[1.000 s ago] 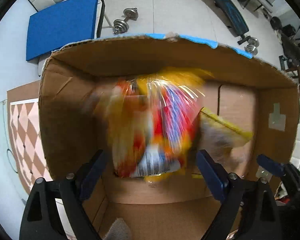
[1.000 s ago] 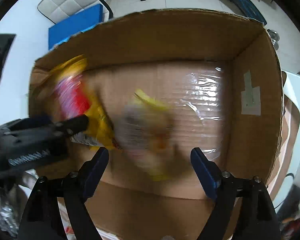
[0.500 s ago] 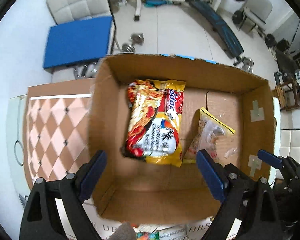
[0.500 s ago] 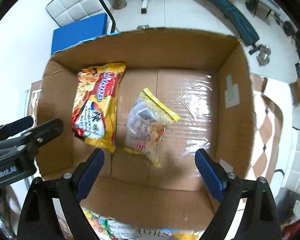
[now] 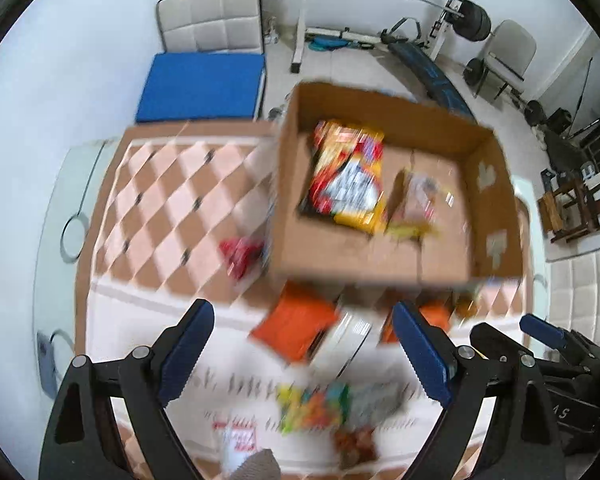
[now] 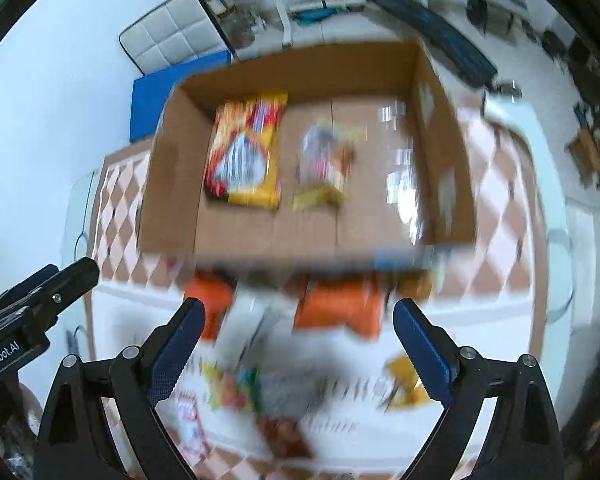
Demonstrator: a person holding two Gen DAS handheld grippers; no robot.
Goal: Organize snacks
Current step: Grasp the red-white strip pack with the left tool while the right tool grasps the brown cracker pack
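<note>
Box (image 6: 168,200), noodle packet (image 6: 244,156), clear pouch (image 6: 324,164) inside

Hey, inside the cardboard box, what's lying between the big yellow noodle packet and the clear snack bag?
Nothing: in the right wrist view, only bare box floor separates the noodle packet and snack bag.

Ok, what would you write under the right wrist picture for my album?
Open right gripper above a cardboard box holding two snack packets.
</note>
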